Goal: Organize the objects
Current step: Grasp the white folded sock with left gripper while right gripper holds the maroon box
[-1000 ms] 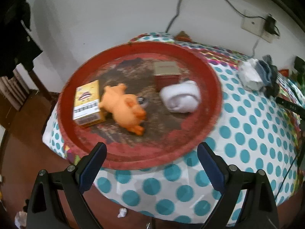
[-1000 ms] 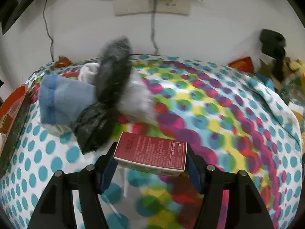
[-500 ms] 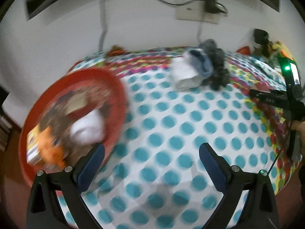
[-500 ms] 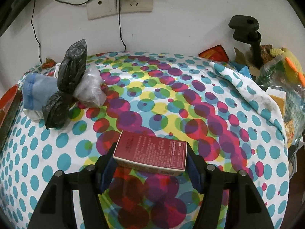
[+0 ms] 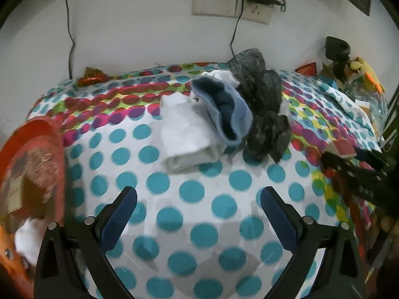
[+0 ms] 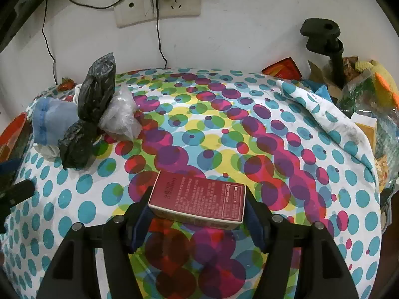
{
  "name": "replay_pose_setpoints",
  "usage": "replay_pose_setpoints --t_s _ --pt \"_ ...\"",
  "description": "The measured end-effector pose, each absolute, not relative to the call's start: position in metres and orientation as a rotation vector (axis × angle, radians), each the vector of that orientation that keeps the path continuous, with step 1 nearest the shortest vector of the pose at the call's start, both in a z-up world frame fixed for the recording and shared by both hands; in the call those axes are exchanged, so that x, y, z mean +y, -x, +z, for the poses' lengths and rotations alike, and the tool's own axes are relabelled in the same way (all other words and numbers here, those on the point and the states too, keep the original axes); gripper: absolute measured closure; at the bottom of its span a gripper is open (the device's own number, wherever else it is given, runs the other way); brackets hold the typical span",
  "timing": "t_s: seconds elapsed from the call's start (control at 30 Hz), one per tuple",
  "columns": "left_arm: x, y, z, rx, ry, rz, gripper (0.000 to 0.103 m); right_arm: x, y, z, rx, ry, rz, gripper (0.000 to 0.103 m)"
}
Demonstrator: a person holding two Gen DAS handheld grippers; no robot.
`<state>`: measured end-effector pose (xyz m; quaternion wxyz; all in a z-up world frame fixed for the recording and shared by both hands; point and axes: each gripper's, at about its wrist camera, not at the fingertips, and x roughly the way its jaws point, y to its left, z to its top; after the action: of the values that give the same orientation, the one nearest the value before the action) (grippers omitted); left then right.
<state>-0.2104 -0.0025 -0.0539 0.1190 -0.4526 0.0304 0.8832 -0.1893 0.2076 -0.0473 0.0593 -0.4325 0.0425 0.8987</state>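
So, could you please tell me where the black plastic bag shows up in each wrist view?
Left wrist: black plastic bag upper right of centre, beside the blue sock.
Right wrist: upper left, against that sock.
Shared landmark: the wall socket above.

A white wall with a cabled socket plate backs the polka-dot tablecloth.

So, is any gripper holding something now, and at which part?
The right gripper holds the dark red box by its two short ends. The left gripper is open and holds nothing.
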Motion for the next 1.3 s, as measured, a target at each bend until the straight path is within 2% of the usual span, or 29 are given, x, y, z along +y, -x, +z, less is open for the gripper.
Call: replay_pose_setpoints --t_s 0.33,0.43,0.5,0.63,0.87,0.93,0.97,1.3 --pt "-0.001 0.254 -0.069 0.1 1.354 2.613 0.004 0.21 0.188 -0.047 0.169 1.305 2.737 0.034" --pt "-0.007 0.266 -0.071 0.053 1.355 2.604 0.011 0.211 0.187 -0.047 0.19 1.302 2.744 0.034" --pt "-0.009 0.271 -0.071 0.024 1.333 2.609 0.019 0.212 0.187 -0.047 0.199 1.301 2.747 0.034" --pt "-0.001 0.275 -0.072 0.108 1.335 2.6 0.019 0.212 0.187 -0.047 0.2 1.301 2.747 0.034" --pt "0.002 0.274 -0.075 0.139 1.319 2.61 0.017 0.212 0.188 -0.047 0.211 1.299 2.75 0.034" --pt "0.0 0.276 -0.077 0.129 1.339 2.622 0.01 0.213 0.188 -0.047 0.209 1.299 2.75 0.034" --pt "0.0 0.277 -0.078 0.122 1.353 2.621 0.0 0.213 0.188 -0.047 0.21 1.299 2.75 0.034" --pt "-0.002 0.277 -0.079 0.129 1.365 2.621 0.0 0.213 0.188 -0.047 0.215 1.299 2.752 0.034"
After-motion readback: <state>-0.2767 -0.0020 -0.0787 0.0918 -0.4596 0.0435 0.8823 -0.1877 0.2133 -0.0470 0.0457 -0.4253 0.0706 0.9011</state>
